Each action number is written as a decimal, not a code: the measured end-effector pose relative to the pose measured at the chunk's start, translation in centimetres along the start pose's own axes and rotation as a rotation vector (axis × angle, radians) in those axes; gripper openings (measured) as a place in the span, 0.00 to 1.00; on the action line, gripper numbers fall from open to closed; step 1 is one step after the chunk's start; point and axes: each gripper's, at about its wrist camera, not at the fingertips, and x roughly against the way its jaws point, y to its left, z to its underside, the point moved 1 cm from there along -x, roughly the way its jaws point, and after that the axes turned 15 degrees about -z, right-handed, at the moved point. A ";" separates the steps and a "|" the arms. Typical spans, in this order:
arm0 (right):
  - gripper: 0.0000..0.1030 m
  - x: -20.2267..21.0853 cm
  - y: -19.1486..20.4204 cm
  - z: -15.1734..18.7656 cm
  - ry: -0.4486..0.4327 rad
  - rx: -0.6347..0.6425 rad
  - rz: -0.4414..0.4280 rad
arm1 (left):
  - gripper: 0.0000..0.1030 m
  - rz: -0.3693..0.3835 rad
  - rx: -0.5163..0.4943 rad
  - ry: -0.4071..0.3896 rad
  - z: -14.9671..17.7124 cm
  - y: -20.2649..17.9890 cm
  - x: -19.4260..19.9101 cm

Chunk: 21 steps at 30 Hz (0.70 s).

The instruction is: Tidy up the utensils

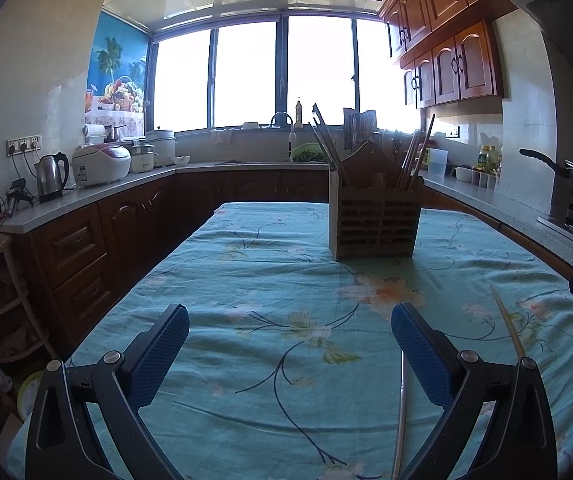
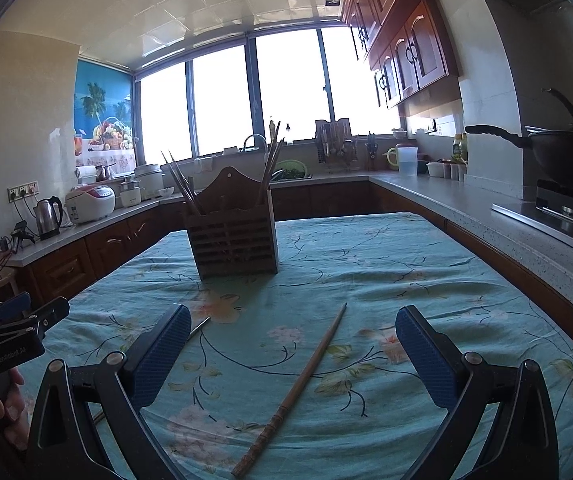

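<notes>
Chopstick [image 2: 301, 387] flat between spread right gripper [image 2: 290, 342] fingers.

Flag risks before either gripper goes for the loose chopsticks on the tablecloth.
1. The wooden chopstick lies flat on the wrinkled tablecloth; the open right gripper may pinch fabric with it.
2. The metal chopstick lies partly under the open left gripper, making it easy to nudge away.
3. The holder already holds leaning chopsticks, which could be knocked during insertion.
</notes>
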 end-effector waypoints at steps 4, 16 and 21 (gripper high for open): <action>1.00 0.1 0.0 0.0 0.002 0.000 0.000 | 0.99 0.004 -0.013 -0.011 0.1 -0.3 0.2; 1.00 -0.1 -0.3 0.0 0.014 -0.003 0.001 | 0.99 0.016 -0.035 -0.004 0.3 -0.6 0.3; 1.00 -0.2 -0.3 0.0 0.014 -0.002 0.001 | 0.99 0.018 -0.037 0.007 0.0 -0.8 0.3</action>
